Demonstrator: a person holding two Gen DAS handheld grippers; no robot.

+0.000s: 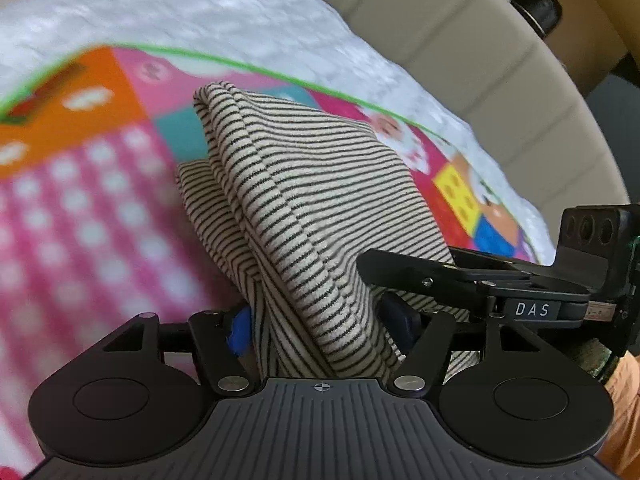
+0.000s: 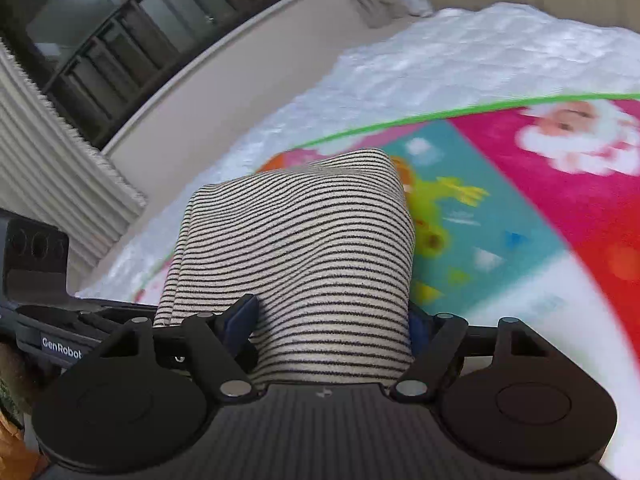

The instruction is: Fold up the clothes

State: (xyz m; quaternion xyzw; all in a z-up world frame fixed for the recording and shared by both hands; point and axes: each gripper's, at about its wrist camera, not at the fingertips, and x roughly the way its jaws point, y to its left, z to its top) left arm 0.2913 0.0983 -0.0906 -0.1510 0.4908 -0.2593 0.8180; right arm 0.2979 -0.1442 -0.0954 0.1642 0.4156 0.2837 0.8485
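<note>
Both tongs grip one folded striped garment (image 1: pixel 304 216), its thick bundle filling each set of half-open jaws: left tongs (image 1: pixel 324 328), right tongs (image 2: pixel 332 332). It hangs low-centre over a bright patchwork blanket (image 1: pixel 100 184) on a white bed (image 2: pixel 440 52). Only the left view shows a beige headboard (image 1: pixel 460 40); only the right shows a dark window (image 2: pixel 132 28).
</note>
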